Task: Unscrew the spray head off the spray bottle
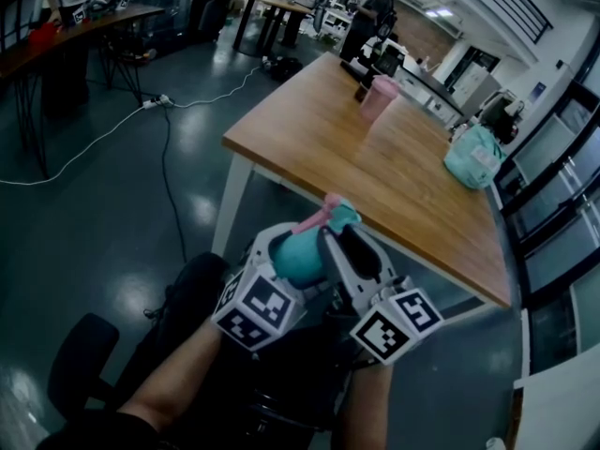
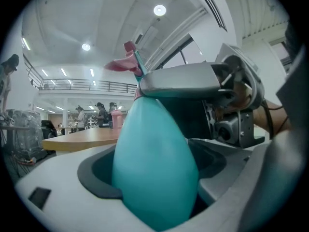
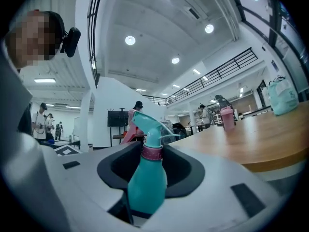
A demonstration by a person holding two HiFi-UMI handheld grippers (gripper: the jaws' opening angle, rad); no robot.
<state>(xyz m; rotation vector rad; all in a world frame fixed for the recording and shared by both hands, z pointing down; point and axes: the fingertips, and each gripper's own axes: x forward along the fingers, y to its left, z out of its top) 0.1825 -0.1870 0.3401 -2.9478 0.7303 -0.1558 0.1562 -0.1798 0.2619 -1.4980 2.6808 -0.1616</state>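
Item: spray bottle (image 3: 147,190) with a teal body, a pink collar (image 3: 151,152) at the neck, and a teal spray head (image 3: 147,124) with a pink trigger (image 2: 126,62).
Condition: the spray head sits on the neck, with the collar against the bottle's shoulder.
Location: held in the air between the two grippers, above the person's lap and just short of the near edge of the wooden table (image 1: 375,167). The head end points away from the person.
Grip, left: the left gripper (image 2: 154,178) is clamped on the bottle's wide body, which fills the space between its jaws.
Grip, right: the jaws of the right gripper (image 3: 149,178) stand wide apart. The bottle rises between them, with dark space on both sides of the neck, and they are not clamped on it.
Cross-view: in the left gripper view, one grey jaw of the right gripper lies across the bottle's shoulder, just under the head.
Fittings: marker cubes (image 1: 258,309) sit at the near ends of both grippers.
Table contents: pink cup (image 1: 379,98) and teal bag (image 1: 473,156), well apart.
Floor: dark and glossy, with cables (image 1: 112,129) trailing across it.
Background: people (image 1: 370,12) at far desks.
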